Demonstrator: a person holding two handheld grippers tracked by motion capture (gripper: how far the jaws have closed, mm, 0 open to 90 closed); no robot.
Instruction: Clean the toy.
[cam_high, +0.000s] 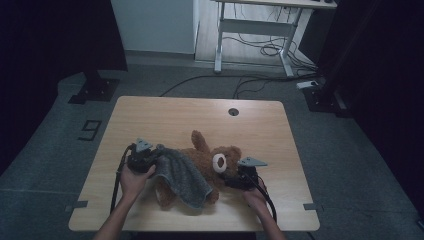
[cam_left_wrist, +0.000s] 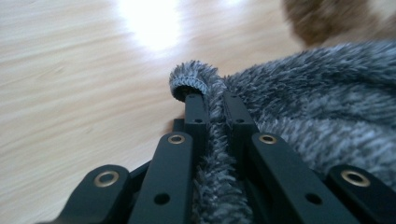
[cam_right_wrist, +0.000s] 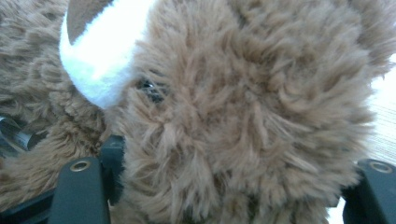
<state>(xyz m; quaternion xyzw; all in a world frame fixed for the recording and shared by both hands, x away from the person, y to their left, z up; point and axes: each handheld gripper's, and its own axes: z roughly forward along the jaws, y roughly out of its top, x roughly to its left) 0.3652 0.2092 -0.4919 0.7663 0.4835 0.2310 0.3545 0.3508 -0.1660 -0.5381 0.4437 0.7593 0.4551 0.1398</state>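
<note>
Blanket (cam_high: 182, 175): grey, fleecy, draped over the lower body of the teddy bear (cam_high: 202, 160), near the front edge of the worktop (cam_high: 165, 112).
Handling: judged soft, light and limp; it will sag and drag, so the hemmed edge (cam_left_wrist: 189, 84) is the best place to pinch.
Left gripper (cam_high: 145, 157): jaws clenched on that blanket edge, fleece squeezed between them.
Teddy bear: brown plush lying on its back, head toward the person's right, one arm raised; soft and squashy, likely to shift if the blanket tugs.
Right gripper (cam_high: 239, 176): jaws either side of the bear's head (cam_right_wrist: 243, 116), fur bulging between them; the grip looks loose.
Room: open wood behind and to both sides; front edge close.
</note>
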